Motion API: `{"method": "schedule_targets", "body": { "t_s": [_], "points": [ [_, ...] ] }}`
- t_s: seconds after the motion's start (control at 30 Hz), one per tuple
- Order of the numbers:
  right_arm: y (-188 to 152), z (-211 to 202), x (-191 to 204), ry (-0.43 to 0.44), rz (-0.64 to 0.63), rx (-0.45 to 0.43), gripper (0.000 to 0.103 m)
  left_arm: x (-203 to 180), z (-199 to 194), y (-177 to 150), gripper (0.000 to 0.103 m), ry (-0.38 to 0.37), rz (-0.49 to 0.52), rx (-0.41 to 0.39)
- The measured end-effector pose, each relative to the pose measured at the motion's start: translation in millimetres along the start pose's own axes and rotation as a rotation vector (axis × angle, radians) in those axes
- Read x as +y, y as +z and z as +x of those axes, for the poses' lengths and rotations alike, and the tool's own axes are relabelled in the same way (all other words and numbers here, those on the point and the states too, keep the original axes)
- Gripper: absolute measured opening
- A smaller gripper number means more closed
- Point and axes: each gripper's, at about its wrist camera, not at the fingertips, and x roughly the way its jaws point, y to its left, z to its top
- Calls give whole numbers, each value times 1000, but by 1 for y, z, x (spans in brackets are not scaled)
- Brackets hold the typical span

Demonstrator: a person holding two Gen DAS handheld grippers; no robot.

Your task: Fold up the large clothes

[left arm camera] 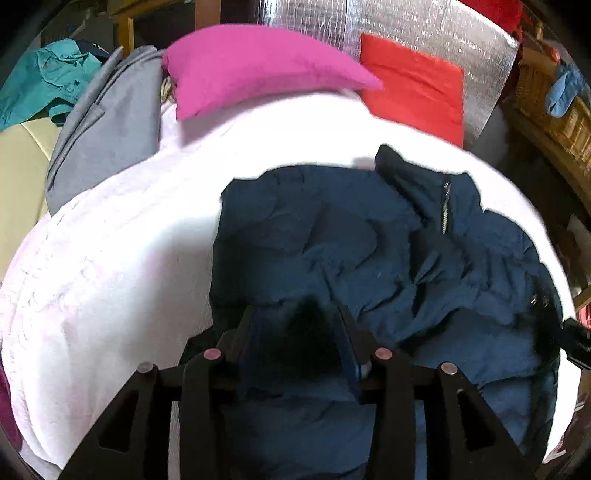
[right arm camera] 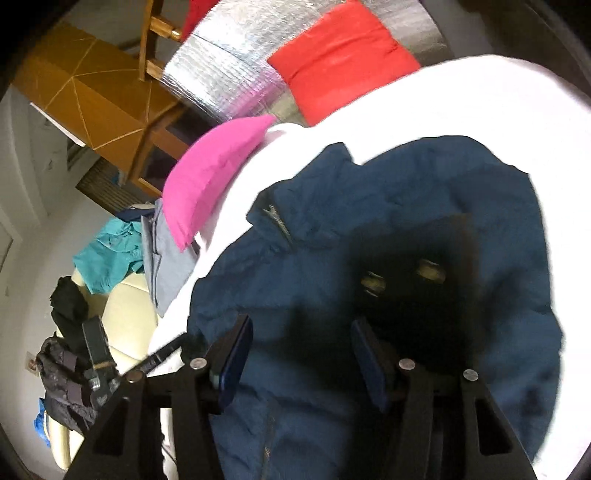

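Observation:
A dark navy padded jacket (left arm camera: 388, 258) lies crumpled on a white bed cover (left arm camera: 122, 277), zipper and collar at its far end. My left gripper (left arm camera: 299, 321) hangs just over the jacket's near edge, its jaws apart with navy cloth beneath them. In the right wrist view the same jacket (right arm camera: 332, 229) fills the middle, on the white bed cover (right arm camera: 443, 103). My right gripper (right arm camera: 301, 332) is open above it, and a dark shadow falls on the cloth between the fingers.
A pink pillow (left arm camera: 255, 66) and a red pillow (left arm camera: 413, 85) lie at the bed's head against silver foil padding (left arm camera: 424, 33). A grey garment (left arm camera: 107, 122) and a teal garment (left arm camera: 48, 81) sit at the left. A wicker basket (left arm camera: 554, 107) stands on the right.

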Motion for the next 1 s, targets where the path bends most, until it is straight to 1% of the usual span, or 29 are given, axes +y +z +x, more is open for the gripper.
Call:
{"method": "schedule_targets", "body": {
  "t_s": [0.03,0.07,0.1,0.13,0.17,0.23,0.3,0.37,0.4,0.47,0.57,0.63,0.73,0.8,0.9,1.0],
  "points": [
    [-4,2,-9,0,23,34,48,-2,8,-1,43,18,14,30],
    [-7,8,-17,-17,49,79,48,-4,17,-4,43,30,31,59],
    [-10,16,-24,-35,68,118,42,-6,21,-5,43,38,40,64],
    [-13,22,-30,-42,81,138,39,-9,21,-5,44,53,48,62],
    [-13,23,-31,-41,80,140,37,-9,20,-6,44,56,47,60],
    [-10,14,-30,-23,83,137,37,-7,12,-4,44,21,22,48],
    [-5,-1,-29,1,85,99,37,-1,0,-2,44,-22,-11,23],
    [2,-21,-33,12,88,24,38,0,-10,1,44,-30,-13,-16],
    [5,-28,-38,10,103,-14,40,1,-14,3,44,-28,-9,-34],
    [11,-39,-53,32,168,-78,44,1,-14,5,45,-34,-6,-37],
    [20,-40,-67,62,240,-148,44,-2,-6,3,46,-30,4,2],
    [28,-34,-69,58,254,-168,44,-7,5,1,46,2,25,36],
    [35,-12,-69,31,277,-172,44,-12,14,-2,48,24,45,49],
    [35,2,-75,19,307,-156,44,-15,18,-4,50,37,67,53],
    [34,12,-80,15,330,-145,42,-15,22,-2,50,23,59,55],
    [34,1,-78,36,332,-149,43,-6,10,1,50,-10,21,37]
  ]
}}
